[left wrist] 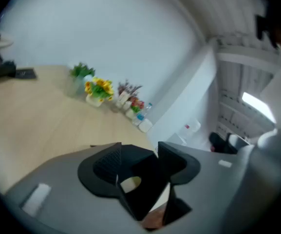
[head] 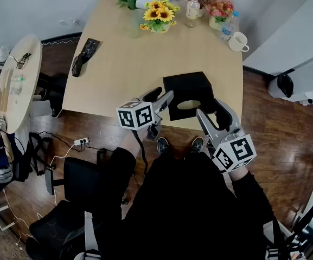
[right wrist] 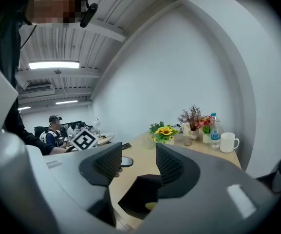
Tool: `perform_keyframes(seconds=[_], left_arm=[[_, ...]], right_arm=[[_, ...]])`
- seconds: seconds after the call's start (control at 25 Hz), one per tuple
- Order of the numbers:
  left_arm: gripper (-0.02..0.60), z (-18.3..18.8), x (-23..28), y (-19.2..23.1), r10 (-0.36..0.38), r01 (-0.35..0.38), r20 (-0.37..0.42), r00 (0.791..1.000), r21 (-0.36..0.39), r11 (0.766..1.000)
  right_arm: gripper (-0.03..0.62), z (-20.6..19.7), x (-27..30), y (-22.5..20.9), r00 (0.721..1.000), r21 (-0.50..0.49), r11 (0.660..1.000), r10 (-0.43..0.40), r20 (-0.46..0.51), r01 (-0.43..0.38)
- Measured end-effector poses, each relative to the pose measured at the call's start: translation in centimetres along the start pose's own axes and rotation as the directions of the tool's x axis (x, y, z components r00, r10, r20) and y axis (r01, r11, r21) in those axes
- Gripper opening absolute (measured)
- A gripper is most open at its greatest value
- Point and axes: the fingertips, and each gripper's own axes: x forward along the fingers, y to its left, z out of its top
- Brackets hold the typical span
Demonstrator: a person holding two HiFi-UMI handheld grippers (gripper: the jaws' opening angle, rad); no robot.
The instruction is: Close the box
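Observation:
A black box [head: 187, 91] stands at the wooden table's near edge [head: 118, 115], with an oval tan opening showing on the side toward me. My left gripper [head: 161, 97] hovers just off the box's left side, open and holding nothing. My right gripper [head: 212, 112] is at the box's right front corner, also open and holding nothing. In the left gripper view the box [left wrist: 147, 179] lies low between and beyond the spread jaws of the left gripper [left wrist: 138, 162]. The right gripper view has the box [right wrist: 139, 195] below the right gripper [right wrist: 138, 165]. Whether either touches the box I cannot tell.
Along the table's far end stand sunflowers [head: 159, 15], a water bottle [head: 192, 7], pink flowers [head: 220, 10] and a white mug [head: 237, 41]. A black tool [head: 84, 56] lies at the table's left edge. A round side table [head: 15, 80] and a black chair [head: 69, 199] are on the left.

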Motion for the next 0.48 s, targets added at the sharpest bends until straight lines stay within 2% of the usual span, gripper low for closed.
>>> perform_keyframes(seconds=[0.04,0.08,0.16,0.24,0.28,0.36,0.44,0.48], left_arm=[[0.219,-0.7,1.3,2.1,0.021,-0.026,-0.050,0.999,-0.099,0.995],[0.219,-1.4,2.5,4.2,0.036,-0.054,-0.097,0.995,-0.195,0.979],[0.221,-2.5,4.6,7.9,0.045,-0.104,-0.162,0.986,-0.375,0.921],[0.222,-2.9,6.4,9.7,0.001,-0.098,-0.191,0.982,-0.497,0.862],[0.222,-3.1,7.1,9.6,-0.040,-0.077,-0.210,0.977,-0.523,0.849],[0.222,-3.9,8.3,9.1,-0.105,-0.056,-0.273,0.956,-0.523,0.851],[0.221,-4.8,9.1,9.4,-0.108,-0.074,-0.323,0.940,-0.502,0.862],[0.197,-5.0,9.4,9.6,-0.103,-0.077,-0.325,0.940,-0.499,0.863]], right_arm=[[0.222,0.1,-0.3,-0.9,1.000,0.006,1.000,-0.013,-0.001,0.013],[0.219,0.2,-0.6,-1.7,1.000,0.012,1.000,-0.025,-0.001,0.025],[0.210,0.5,-1.1,-3.1,0.999,0.021,0.999,-0.045,0.004,0.045],[0.206,0.9,-1.7,-3.9,0.998,0.023,0.998,-0.054,0.015,0.053],[0.204,0.9,-2.0,-4.2,0.998,0.024,0.998,-0.056,0.018,0.056],[0.202,0.7,-2.5,-4.9,0.998,0.031,0.997,-0.066,0.018,0.066],[0.195,0.1,-2.9,-5.7,0.997,0.043,0.996,-0.082,0.010,0.082],[0.193,-0.3,-3.1,-6.0,0.996,0.050,0.995,-0.088,0.001,0.088]])
